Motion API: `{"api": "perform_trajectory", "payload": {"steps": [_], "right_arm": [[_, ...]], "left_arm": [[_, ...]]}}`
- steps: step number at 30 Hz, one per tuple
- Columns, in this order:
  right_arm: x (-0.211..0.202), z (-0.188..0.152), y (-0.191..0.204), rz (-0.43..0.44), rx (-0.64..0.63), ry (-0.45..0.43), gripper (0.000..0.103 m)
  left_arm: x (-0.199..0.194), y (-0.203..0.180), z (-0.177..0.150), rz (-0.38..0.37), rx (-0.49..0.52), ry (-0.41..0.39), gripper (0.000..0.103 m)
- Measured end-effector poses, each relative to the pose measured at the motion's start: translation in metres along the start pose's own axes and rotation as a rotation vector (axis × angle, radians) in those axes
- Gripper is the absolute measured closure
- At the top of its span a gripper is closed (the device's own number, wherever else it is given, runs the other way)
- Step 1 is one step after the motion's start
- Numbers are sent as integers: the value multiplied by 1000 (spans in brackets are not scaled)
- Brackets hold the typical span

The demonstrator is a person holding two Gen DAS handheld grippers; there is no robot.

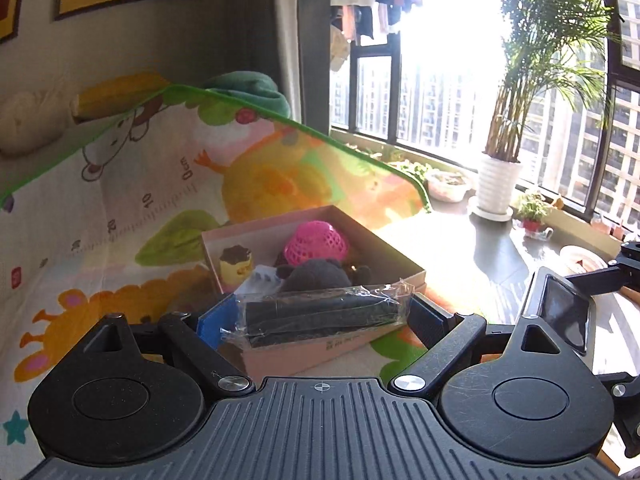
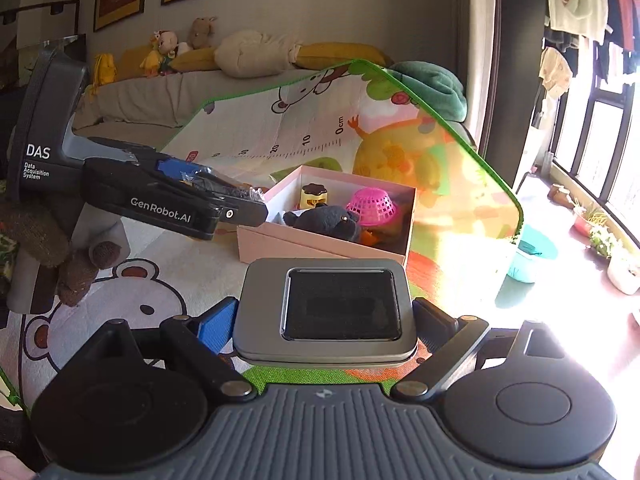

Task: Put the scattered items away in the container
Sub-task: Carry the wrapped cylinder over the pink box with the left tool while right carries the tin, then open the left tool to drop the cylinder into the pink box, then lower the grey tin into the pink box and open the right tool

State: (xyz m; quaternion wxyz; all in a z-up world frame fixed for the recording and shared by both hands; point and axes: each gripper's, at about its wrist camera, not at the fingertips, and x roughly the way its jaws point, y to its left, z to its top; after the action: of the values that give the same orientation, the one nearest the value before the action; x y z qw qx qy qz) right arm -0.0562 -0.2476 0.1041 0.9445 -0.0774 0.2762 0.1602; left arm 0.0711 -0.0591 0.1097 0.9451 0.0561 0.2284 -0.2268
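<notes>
A pink cardboard box (image 1: 384, 248) (image 2: 304, 244) stands open on the play mat. Inside it lie a pink mesh basket (image 1: 316, 242) (image 2: 372, 206), a dark plush toy (image 1: 316, 276) (image 2: 328, 220) and a yellow toy with a brown top (image 1: 236, 266) (image 2: 314, 196). My left gripper (image 1: 324, 316) is shut on a black item in a clear plastic wrapper (image 1: 320, 312) (image 2: 224, 188), held over the box's near edge. My right gripper (image 2: 324, 320) is shut on a flat grey tin with a dark window lid (image 2: 324, 304) (image 1: 564, 312), raised above the mat in front of the box.
The colourful play mat (image 2: 312, 120) lies under everything and ends just right of the box. A sofa with plush toys (image 2: 168, 52) runs along the back wall. A teal basin (image 2: 528, 256) and potted plants (image 1: 500, 184) stand on the sunlit floor by the window. A brown-gloved hand (image 2: 40, 232) holds the left gripper.
</notes>
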Motion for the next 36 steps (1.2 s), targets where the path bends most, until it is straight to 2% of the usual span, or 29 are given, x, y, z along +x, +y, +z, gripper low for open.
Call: {"api": "perform_trajectory", "payload": {"steps": [5, 7, 9, 11, 14, 17, 19, 22, 25, 28, 31, 36], "right_arm": [[14, 4, -7, -14, 4, 20, 11], [20, 4, -8, -27, 15, 39, 11], [25, 3, -9, -37, 24, 52, 11], [27, 2, -11, -39, 31, 59, 11], [39, 9, -14, -40, 37, 74, 11], [55, 32, -15, -38, 13, 44, 11], [71, 55, -14, -31, -11, 12, 11], [104, 94, -13, -23, -26, -20, 11], [147, 128, -11, -55, -39, -45, 11], [184, 148, -17, -27, -11, -21, 10], [204, 151, -25, -44, 31, 13, 6], [203, 134, -44, -81, 62, 57, 5]], "left_arm": [[47, 22, 43, -50, -42, -83, 6], [70, 34, 49, -61, -80, -58, 4], [81, 44, 44, -37, -112, -28, 3], [80, 50, 31, -20, -115, -8, 1], [72, 52, 4, 44, -72, 52, 0], [61, 53, -21, 127, -18, 115, 0], [54, 58, -32, 153, -26, 153, 0], [43, 68, -41, 135, -76, 178, 0], [37, 73, -44, 137, -92, 180, 0], [35, 76, -45, 135, -110, 179, 0], [36, 76, -44, 124, -120, 175, 0], [48, 70, -42, 80, -120, 174, 0]]}}
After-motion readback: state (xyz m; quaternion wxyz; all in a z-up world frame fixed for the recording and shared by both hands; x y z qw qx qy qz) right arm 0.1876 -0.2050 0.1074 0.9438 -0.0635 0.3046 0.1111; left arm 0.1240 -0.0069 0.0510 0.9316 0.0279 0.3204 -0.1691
